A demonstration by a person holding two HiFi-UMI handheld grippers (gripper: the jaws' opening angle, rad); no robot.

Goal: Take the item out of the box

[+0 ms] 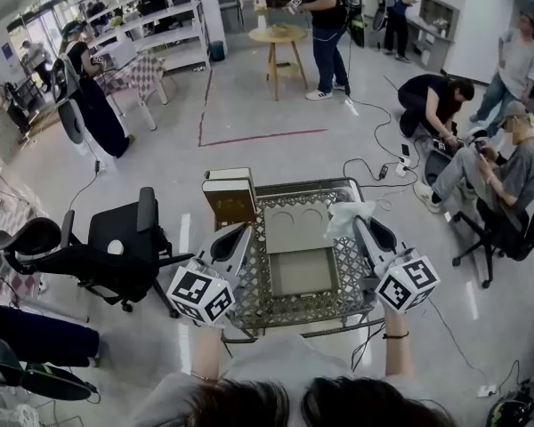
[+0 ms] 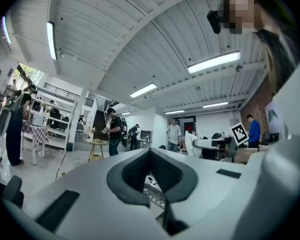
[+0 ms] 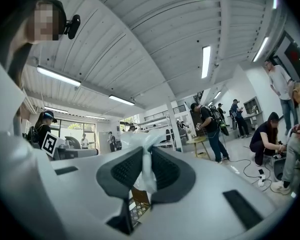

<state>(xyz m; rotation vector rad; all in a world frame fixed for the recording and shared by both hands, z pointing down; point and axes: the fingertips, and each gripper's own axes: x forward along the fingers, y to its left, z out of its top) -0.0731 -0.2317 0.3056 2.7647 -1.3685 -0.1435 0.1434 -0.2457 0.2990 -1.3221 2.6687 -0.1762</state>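
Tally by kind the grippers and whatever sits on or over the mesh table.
Grippers: 2, the left gripper and the right gripper
Plastic bag: 1, pinched in the right gripper
Open grey box: 1
Brown box: 1
Total: 5

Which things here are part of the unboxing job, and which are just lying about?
Job: plastic bag pinched in right gripper, brown box, pale tray.
Lying about: office chair, round wooden table, shelving.
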